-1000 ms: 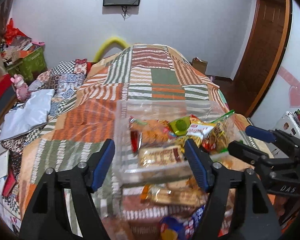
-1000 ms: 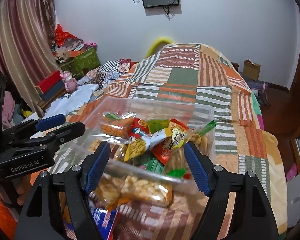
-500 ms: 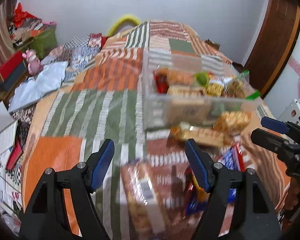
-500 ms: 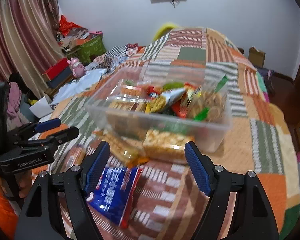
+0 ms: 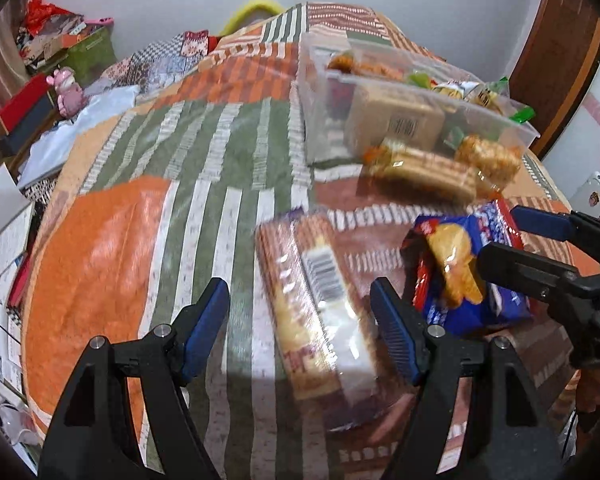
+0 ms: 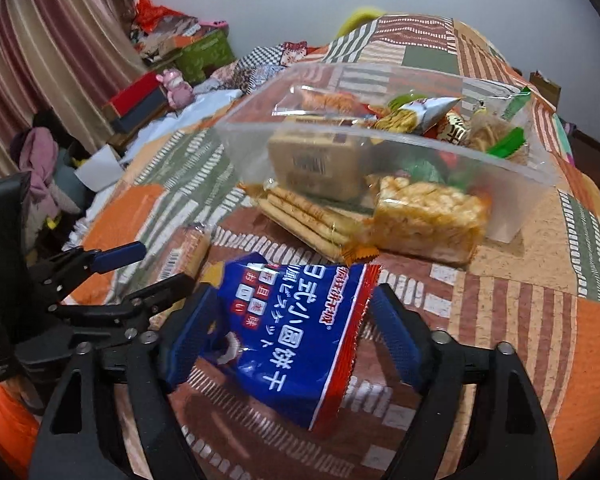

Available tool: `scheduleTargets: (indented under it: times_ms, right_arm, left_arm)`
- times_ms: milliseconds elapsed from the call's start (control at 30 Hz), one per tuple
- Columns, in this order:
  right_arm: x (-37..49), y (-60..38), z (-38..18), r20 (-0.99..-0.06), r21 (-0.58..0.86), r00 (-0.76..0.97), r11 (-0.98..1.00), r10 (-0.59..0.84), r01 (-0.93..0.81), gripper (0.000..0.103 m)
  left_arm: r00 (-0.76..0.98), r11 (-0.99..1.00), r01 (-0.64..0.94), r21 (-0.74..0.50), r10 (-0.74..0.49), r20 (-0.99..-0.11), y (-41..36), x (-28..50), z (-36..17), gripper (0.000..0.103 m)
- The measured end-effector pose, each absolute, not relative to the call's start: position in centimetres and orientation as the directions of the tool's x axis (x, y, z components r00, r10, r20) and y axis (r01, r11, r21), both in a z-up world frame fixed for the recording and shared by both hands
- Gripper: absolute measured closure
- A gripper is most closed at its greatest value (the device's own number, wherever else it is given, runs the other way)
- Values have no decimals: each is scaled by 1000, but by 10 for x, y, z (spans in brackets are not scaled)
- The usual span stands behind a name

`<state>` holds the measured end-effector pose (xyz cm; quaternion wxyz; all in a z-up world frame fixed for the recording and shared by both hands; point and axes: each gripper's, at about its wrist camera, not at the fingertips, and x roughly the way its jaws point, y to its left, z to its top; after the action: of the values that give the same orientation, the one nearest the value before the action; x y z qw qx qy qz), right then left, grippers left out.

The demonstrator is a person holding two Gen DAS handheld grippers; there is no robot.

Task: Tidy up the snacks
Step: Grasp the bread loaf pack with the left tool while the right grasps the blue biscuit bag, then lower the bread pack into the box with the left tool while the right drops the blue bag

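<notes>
Clear plastic bin on the quilt holds assorted snack packets.

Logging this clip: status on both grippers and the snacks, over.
Left gripper open over biscuit sleeve. Right gripper opening, astride blue biscuit bag, not pinched. Clear bin ahead, two packs at its foot.

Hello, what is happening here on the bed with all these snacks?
A person is sorting snacks with two handheld grippers. The right gripper has its jaws opening around a blue biscuit bag; the left gripper, open, is over a long biscuit pack. The clear bin already holds many snacks, and two packs lie beside it.
</notes>
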<state>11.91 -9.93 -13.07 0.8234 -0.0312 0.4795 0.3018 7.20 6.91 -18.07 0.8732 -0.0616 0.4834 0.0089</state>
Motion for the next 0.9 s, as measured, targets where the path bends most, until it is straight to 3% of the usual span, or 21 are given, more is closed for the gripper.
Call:
scheduleTargets:
  times_ms: [167,367,433,567,733,900]
  right_arm:
    - [122,-89,-139,-822,265,306,799,480,-540,16]
    - [125,-80,-147,-824,307,264,787,501,-536,11]
    - [126,-77,-148,-825,311,257,785,503,-536,11]
    - [124,-74,-149,-823,304,258,777,506,-551,12]
    - [120,-71,-146,-816,285,279,772,507,-568,18]
    - [117,-72,-139,-808,253,310,771,500,-584,36]
  left_arm:
    - [547,990,-76,-116,-56,-835,72,67,-186,31]
    - [564,991,-62,-121,-66,-823,69,64,-190,45]
    - [565,991,-52,-123,-72,-822,67,64,-190,55]
    - [569,990,-54,-133,-79,-818,68,64,-190,55]
    - [569,989,-61,-138,-79,-819,69,64,-188,56]
    - [582,988,-62,-140,-78,-809,69,61,-179,57]
